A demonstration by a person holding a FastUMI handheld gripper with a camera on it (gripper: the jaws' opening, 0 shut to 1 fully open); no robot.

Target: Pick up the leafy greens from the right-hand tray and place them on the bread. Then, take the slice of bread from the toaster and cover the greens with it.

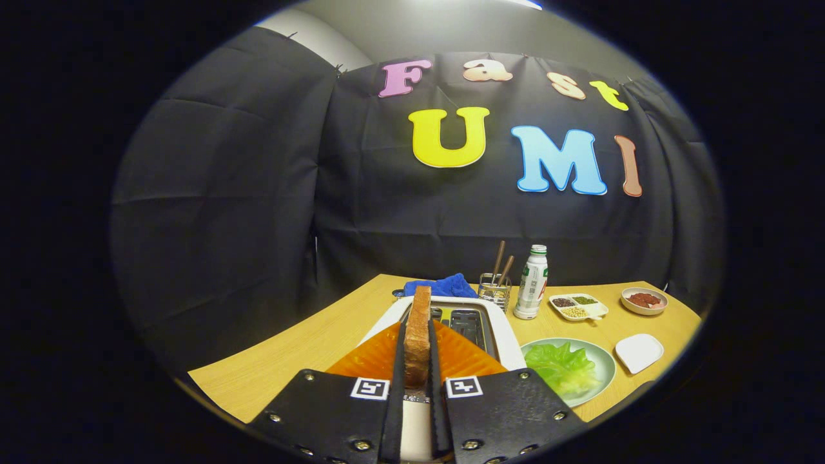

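Fingers [417, 386] clamp the bread slice [418, 335] edge-on between them, its long axis upright, over the toaster [503, 332]. Ahead and right of them, leafy greens [564, 367] lie on a green plate [602, 374] on the surface [303, 341].

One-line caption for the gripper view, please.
Claw shut on brown toasted bread slice above white toaster; green leafy lettuce beside.

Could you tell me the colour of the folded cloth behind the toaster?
Blue cloth, gripper view.
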